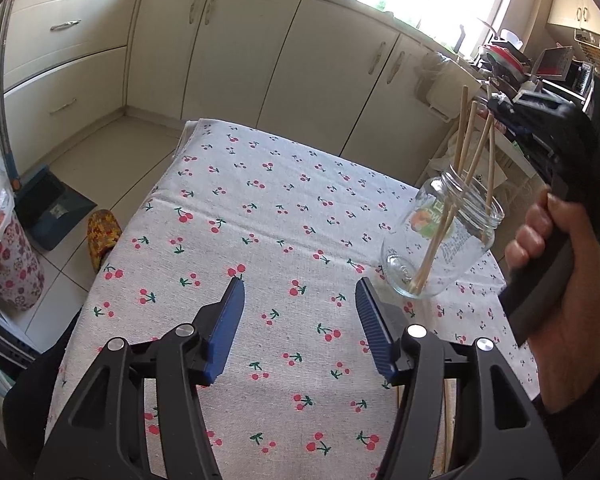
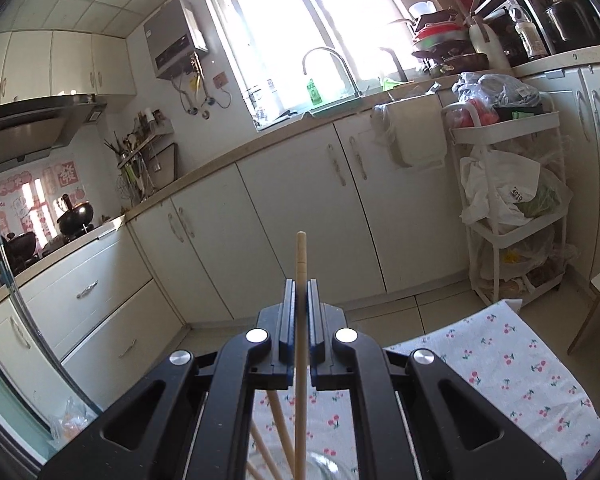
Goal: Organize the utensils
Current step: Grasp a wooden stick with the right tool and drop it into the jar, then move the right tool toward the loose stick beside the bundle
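Observation:
A clear glass jar (image 1: 440, 240) stands on the cherry-print tablecloth (image 1: 280, 208) near its right edge, with several wooden chopsticks (image 1: 466, 148) leaning in it. My left gripper (image 1: 300, 292) hovers open over the cloth to the jar's left, with nothing between its blue pads. A hand (image 1: 556, 264) holds my right gripper (image 1: 500, 106) above the jar. In the right wrist view that gripper (image 2: 301, 292) is shut on one upright chopstick (image 2: 301, 256). The stick's lower end reaches down to the jar's rim (image 2: 324, 464), beside other chopsticks (image 2: 278, 420).
Cream cabinets (image 1: 236, 52) run behind the table. A dustpan (image 1: 48, 204), a patterned slipper (image 1: 102, 236) and a flowered bin (image 1: 8, 268) sit on the floor at the left. A white trolley (image 2: 508, 200) with bags stands off the table's far right corner.

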